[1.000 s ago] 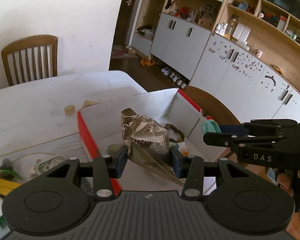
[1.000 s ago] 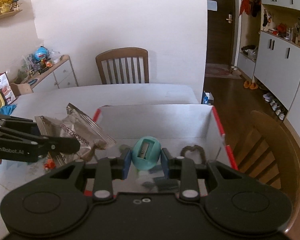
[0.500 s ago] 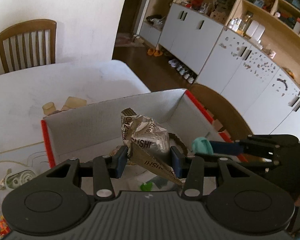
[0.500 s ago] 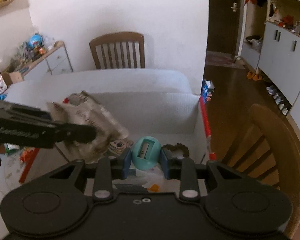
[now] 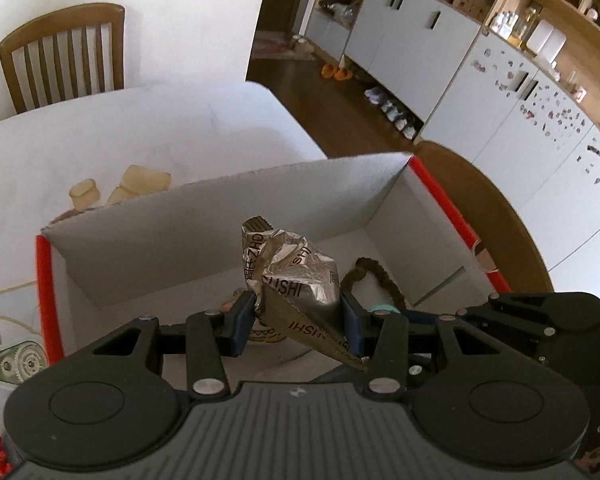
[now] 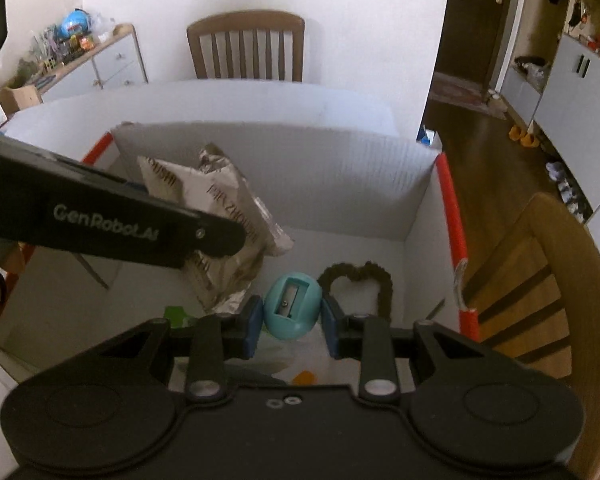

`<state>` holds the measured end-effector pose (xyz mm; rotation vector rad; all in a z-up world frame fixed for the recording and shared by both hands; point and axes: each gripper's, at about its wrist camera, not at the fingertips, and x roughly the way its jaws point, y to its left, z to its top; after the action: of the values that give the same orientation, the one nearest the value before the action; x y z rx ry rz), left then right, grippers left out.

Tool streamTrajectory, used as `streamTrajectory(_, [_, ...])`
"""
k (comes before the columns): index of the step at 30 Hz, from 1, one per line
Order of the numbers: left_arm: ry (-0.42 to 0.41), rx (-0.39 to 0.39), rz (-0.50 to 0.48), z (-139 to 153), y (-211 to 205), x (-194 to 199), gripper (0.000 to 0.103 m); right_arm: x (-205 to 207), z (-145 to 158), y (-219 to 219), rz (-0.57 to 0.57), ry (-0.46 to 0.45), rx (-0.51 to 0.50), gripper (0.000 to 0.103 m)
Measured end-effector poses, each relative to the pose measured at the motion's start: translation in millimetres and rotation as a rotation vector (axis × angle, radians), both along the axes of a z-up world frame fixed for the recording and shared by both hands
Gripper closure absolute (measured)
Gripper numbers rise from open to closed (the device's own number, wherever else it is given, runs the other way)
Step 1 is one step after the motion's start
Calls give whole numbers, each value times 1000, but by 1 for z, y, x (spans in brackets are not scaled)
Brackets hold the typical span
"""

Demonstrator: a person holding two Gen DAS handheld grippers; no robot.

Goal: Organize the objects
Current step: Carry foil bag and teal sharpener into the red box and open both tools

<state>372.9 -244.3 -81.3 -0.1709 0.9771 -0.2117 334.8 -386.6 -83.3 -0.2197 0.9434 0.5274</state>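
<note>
My left gripper [image 5: 298,318] is shut on a crumpled silver snack bag [image 5: 296,276], held over the inside of a white cardboard box with red edges [image 5: 228,216]. The same bag [image 6: 220,208] shows in the right wrist view beside the left gripper's black arm. My right gripper [image 6: 290,320] is shut on a teal egg-shaped pencil sharpener [image 6: 292,306], low inside the box [image 6: 340,184]. A dark brown hair scrunchie [image 6: 360,280] lies on the box floor just behind the sharpener; the scrunchie [image 5: 374,276] also lies right of the bag.
Beige blocks [image 5: 140,182] sit on the white table [image 5: 140,128] behind the box. A geared toy [image 5: 16,364] lies at the left edge. Wooden chairs stand at the table's far side [image 6: 246,46] and close to the box's right wall [image 6: 540,280]. Small items litter the box floor.
Both grippers have sunk and moved forward over the box, so the box walls now stand around the bag and the sharpener. Both grips are unchanged.
</note>
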Motion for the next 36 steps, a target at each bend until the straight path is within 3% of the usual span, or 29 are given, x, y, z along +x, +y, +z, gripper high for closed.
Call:
streamTrajectory(5, [58, 45, -12, -13, -9, 9, 58, 1, -8, -1, -2, 44, -4, 73])
streamTrajectory(12, [95, 36, -9, -21, -6, 11, 57, 3, -11, -1, 1, 64, 5, 73])
streamTrajectory(19, [85, 47, -4, -20, -7, 11, 55, 4, -9, -3, 4, 71, 17, 71])
streamTrajectory(23, [67, 55, -8, -16, -7, 8, 41, 2, -7, -7, 8, 74, 22, 69])
streamTrajectory(36, [-5, 31, -4, 9, 5, -18, 41, -12, 13, -14, -8, 25, 58, 56])
